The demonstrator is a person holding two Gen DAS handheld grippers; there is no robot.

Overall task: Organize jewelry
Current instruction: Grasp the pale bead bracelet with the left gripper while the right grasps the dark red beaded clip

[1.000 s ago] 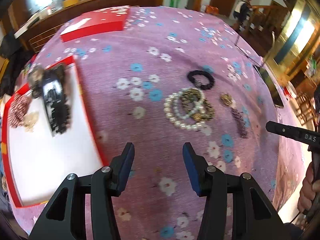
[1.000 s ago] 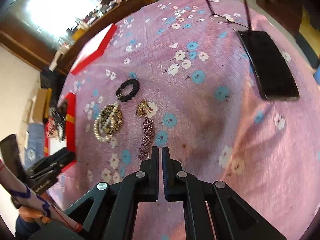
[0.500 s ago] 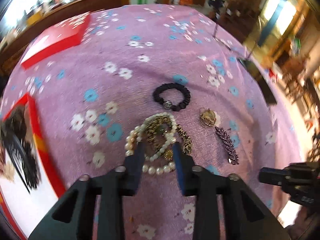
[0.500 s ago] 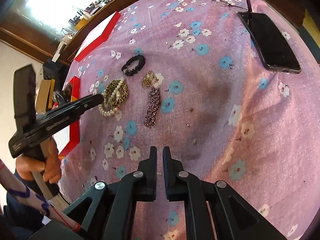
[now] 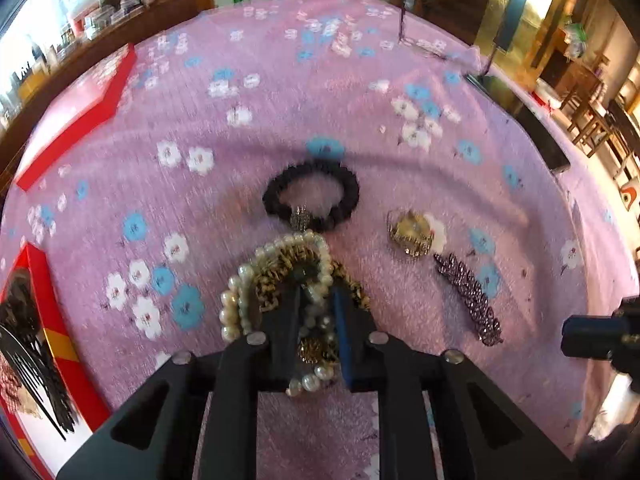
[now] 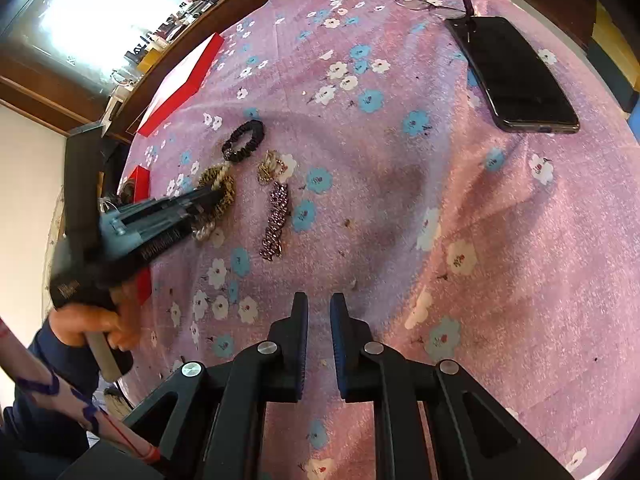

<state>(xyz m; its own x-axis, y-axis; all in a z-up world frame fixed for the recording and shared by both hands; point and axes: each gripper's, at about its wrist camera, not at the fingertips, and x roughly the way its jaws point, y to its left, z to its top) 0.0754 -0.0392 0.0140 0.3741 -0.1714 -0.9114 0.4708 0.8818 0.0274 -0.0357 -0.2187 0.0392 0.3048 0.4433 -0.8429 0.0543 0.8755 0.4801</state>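
Observation:
A pearl bracelet (image 5: 240, 304) lies tangled with a leopard-print scrunchie (image 5: 288, 264) on the pink flowered cloth. My left gripper (image 5: 316, 300) is down over this pile, its jaws closed on strands of pearls and scrunchie between them. It also shows in the right wrist view (image 6: 208, 196). Beyond lie a black hair tie (image 5: 310, 196), a gold brooch (image 5: 410, 232) and a purple beaded clip (image 5: 468, 300). My right gripper (image 6: 319, 308) is nearly shut and empty, low over bare cloth.
A red tray (image 5: 56, 344) at the left holds a black comb (image 5: 28, 356) and other pieces. A red box lid (image 6: 180, 84) lies far left. A black phone (image 6: 512, 76) and glasses (image 6: 424, 0) lie at the far right.
My left gripper moved from beside the tray to the pearl and scrunchie pile, lowered onto it and narrowed its jaws around it. My right gripper barely moved.

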